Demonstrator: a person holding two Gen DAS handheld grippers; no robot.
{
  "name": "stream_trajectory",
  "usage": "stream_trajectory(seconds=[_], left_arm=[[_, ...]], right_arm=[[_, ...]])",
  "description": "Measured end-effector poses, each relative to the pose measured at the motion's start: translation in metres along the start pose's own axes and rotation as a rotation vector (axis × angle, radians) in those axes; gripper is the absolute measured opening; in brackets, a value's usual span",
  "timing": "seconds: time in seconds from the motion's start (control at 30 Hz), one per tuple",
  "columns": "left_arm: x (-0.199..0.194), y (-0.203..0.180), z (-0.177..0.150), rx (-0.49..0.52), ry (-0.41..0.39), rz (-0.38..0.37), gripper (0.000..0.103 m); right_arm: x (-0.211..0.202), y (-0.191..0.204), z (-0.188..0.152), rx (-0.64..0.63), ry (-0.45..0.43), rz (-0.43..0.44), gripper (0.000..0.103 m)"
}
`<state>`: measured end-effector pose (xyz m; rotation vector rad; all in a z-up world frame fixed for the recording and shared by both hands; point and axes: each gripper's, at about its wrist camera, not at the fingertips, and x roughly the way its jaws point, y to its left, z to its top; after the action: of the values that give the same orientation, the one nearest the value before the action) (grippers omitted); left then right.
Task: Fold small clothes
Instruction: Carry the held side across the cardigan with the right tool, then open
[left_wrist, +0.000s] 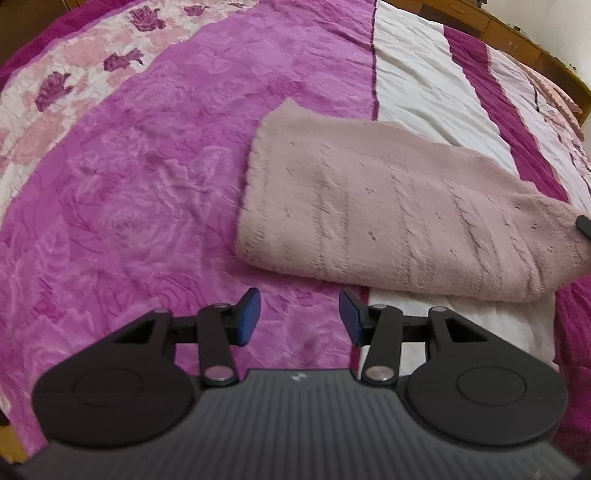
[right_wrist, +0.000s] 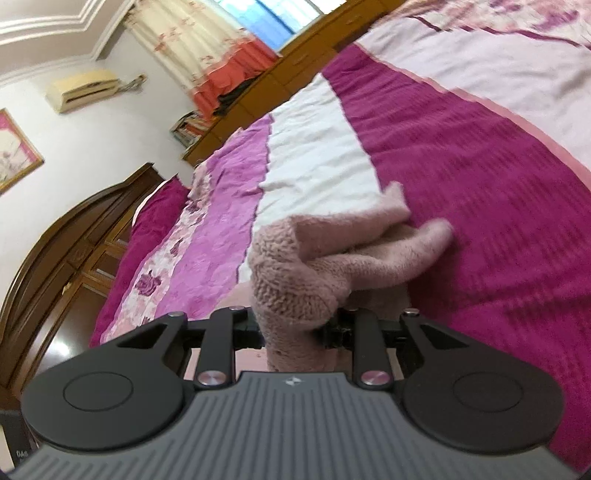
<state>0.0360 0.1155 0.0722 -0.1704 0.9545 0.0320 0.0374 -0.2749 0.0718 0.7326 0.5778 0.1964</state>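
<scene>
Gripping a bunched corner of the pink knitted garment (right_wrist: 295, 291), the right gripper (right_wrist: 295, 332) has its jaws pinched tight on the wool, the fabric bulging up between them and trailing off across the bed (right_wrist: 498, 221). Over on the other side, the left gripper (left_wrist: 300, 319) hangs above the bedspread with its blue pads (left_wrist: 249, 317) spread apart and nothing between them, just short of the garment's near edge. That garment (left_wrist: 388, 214) lies folded over on the bed (left_wrist: 129, 184), straddling the pink rose-patterned part and the white stripe. At its far right corner a dark fingertip (left_wrist: 584, 226) of the other gripper pokes into view against the wool.
</scene>
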Motion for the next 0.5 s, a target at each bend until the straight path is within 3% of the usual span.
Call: stream_trajectory(seconds=[0.5], left_arm=[[0.003,0.020,0.013,-0.007,0.000,0.034,0.049]], right_arm=[[0.014,0.063,0.010,-0.155,0.005,0.061,0.028]])
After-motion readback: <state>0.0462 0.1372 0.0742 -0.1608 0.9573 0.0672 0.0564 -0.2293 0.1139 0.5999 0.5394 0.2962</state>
